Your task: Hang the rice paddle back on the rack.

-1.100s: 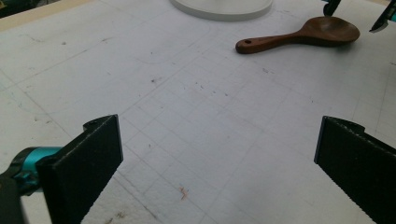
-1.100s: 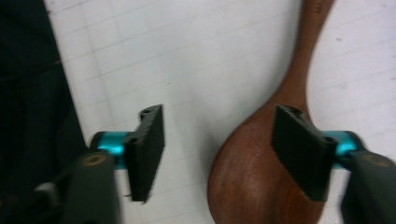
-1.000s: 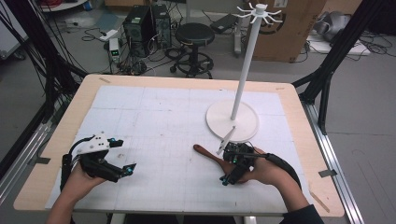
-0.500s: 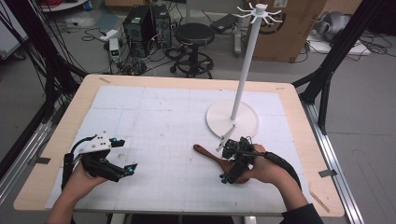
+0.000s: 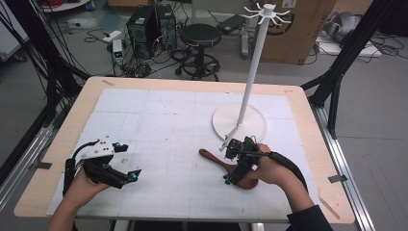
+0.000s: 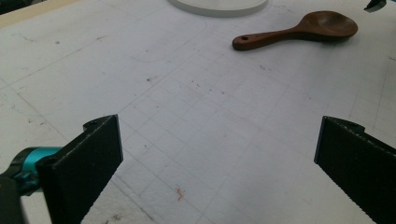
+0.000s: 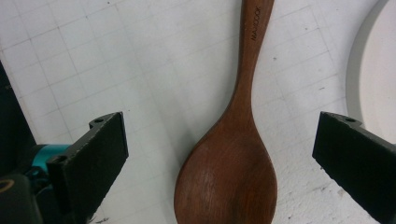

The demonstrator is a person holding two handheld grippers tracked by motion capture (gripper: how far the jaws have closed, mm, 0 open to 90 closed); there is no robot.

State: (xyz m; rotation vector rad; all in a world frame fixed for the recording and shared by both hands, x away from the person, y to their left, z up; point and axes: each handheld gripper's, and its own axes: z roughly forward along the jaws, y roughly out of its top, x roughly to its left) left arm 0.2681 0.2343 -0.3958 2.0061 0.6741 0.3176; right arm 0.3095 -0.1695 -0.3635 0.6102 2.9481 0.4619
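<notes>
1. Two claws in play: my right claw hangs over the wooden spoon, jaws spread wide after just opening, with the bowl between them, untouched.
2. The spoon lies flat on the bench, just beside the white stand.
3. My left claw gapes wide, well apart from it.

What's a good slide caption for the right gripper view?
Open right gripper poised over a wooden spoon lying on the gridded table mat.

spoon: brown wood, smooth, faint sheen
tabletop: white gridded mat, matt, scuffed
stand base: white, smooth
</notes>
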